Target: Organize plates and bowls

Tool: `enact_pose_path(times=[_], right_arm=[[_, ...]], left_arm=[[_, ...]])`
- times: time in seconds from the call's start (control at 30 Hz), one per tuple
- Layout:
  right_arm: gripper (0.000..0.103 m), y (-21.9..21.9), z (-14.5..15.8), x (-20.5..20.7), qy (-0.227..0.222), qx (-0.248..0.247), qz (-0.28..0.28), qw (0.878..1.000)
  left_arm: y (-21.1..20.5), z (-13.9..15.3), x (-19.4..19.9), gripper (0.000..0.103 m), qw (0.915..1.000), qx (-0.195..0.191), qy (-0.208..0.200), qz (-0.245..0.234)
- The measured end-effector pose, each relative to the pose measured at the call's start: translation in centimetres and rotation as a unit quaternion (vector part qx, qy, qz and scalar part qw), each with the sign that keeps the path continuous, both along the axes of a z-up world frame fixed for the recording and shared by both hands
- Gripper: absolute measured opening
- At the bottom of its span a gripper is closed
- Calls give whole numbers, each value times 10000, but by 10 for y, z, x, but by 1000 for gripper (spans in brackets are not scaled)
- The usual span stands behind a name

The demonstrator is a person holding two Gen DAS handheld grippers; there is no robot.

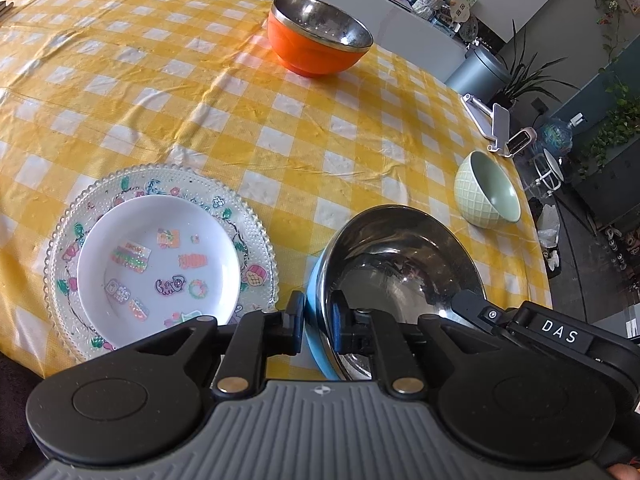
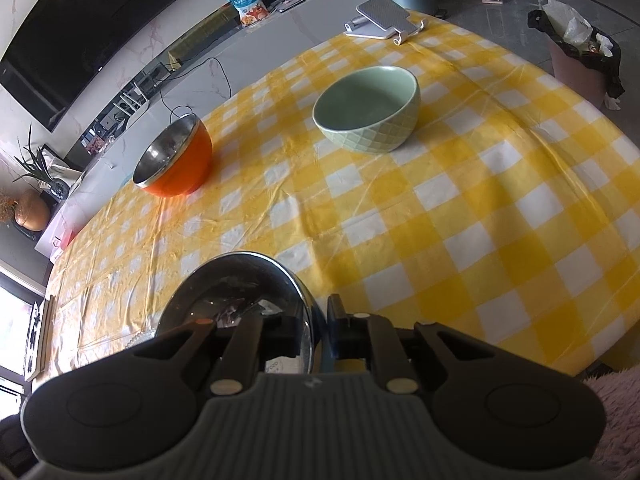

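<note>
Right under our lens, the left gripper (image 1: pixel 318 322) pinches the rim of the blue steel bowl (image 1: pixel 400 272), one finger outside, one inside. Our right gripper (image 2: pixel 320 330) clamps the opposite rim of that bowl (image 2: pixel 240 300); whether it's lifted off the yellow checked tablecloth (image 1: pixel 200 92) we can't quite tell. Beside it, a white dish (image 1: pixel 160 260) sits in a glass plate (image 1: pixel 256 232). Further out stand an orange bowl (image 1: pixel 320 36) and a green bowl (image 2: pixel 368 108). There's a phone stand (image 2: pixel 384 18) at the table edge, a television (image 2: pixel 80 28) on the wall, a lined bin (image 2: pixel 576 52) on the floor.
</note>
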State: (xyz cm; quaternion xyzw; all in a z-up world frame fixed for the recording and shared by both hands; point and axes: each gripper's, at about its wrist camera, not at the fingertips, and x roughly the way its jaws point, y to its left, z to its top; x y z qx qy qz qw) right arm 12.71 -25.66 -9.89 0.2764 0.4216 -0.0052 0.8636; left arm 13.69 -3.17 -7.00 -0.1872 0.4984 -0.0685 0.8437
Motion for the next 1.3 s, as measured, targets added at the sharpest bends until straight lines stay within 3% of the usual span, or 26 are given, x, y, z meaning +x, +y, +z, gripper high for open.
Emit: enact_pose_path(times=[0.4, 0.57, 0.77, 0.9, 0.97, 1.1, 1.3], right_arm=[[32, 3, 7, -2, -213, -194, 16, 9996], [39, 2, 16, -5, -541, -169, -9, 9984], [52, 7, 30, -7, -1043, -315, 30, 9940], [68, 16, 40, -2, -1356, -508, 183, 9893], [69, 21, 45, 2, -1462, -664, 290, 9866], [86, 33, 53, 17, -1446, -962, 323, 9843], [87, 50, 61, 48, -1239, -1295, 332, 9832]], left_arm=[[-4, 13, -6, 48, 9990, 144, -422, -76], [-1, 22, -7, 59, 9979, 138, -637, -30], [9, 32, -1, 60, 9967, 132, -805, -44], [16, 36, 8, 60, 9963, 208, -826, -65], [19, 39, 14, 59, 9959, 319, -847, -90], [26, 48, 30, 59, 9943, 496, -927, -160], [31, 63, 62, 59, 9923, 645, -1007, -338]])
